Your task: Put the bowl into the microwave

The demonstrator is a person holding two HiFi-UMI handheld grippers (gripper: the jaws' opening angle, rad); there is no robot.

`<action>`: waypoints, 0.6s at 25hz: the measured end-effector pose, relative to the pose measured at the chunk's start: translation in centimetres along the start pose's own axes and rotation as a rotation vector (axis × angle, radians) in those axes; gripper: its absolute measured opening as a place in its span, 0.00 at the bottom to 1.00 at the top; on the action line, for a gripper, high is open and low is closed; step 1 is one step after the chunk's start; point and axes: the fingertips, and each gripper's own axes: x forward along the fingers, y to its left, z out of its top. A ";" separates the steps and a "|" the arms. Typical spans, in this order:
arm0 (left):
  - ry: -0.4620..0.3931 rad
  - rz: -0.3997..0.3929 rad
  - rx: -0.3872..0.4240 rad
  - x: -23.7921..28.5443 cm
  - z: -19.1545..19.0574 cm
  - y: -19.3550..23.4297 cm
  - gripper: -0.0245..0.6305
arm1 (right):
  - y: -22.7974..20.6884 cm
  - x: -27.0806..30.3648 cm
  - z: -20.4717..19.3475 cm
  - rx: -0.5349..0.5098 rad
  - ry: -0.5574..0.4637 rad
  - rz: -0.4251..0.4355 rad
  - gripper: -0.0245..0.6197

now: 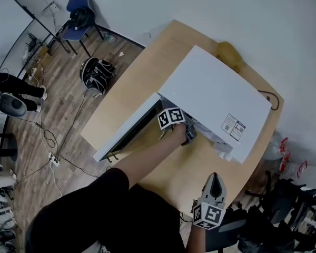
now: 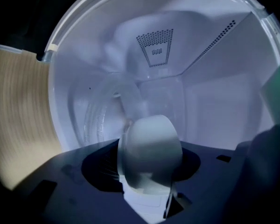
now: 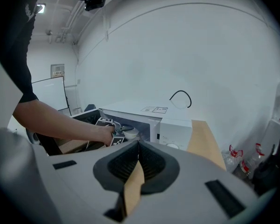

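Observation:
The white microwave (image 1: pixel 213 96) stands on the wooden table (image 1: pixel 121 96) with its door (image 1: pixel 127 133) swung open to the left. My left gripper (image 1: pixel 189 134) reaches into the opening; the microwave's top hides the bowl in the head view. In the left gripper view the white bowl (image 2: pixel 151 141) sits between the jaws of my left gripper (image 2: pixel 144 164), which is shut on its rim, inside the lit cavity above the glass turntable (image 2: pixel 102 113). The right gripper view shows the bowl (image 3: pixel 129 133) at the cavity mouth. My right gripper (image 1: pixel 215 182) (image 3: pixel 137 146) hangs back near the table's front edge, shut and empty.
A yellowish object (image 1: pixel 229 54) and a black cable (image 1: pixel 273 100) lie behind the microwave. Its control panel (image 3: pixel 175 129) is on the right of the cavity. On the floor to the left are a blue chair (image 1: pixel 79 15), a black-and-white bag (image 1: pixel 97 74) and cords.

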 end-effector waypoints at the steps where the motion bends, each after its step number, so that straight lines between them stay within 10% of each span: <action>1: 0.010 -0.003 0.003 0.3 -0.1 -0.1 0.37 | 0.1 0.0 -0.1 0.002 0.003 0.002 0.13; 15: -0.001 0.118 0.299 0.0 0.5 0.1 0.44 | -1.6 -0.5 -1.2 0.008 0.019 -0.004 0.13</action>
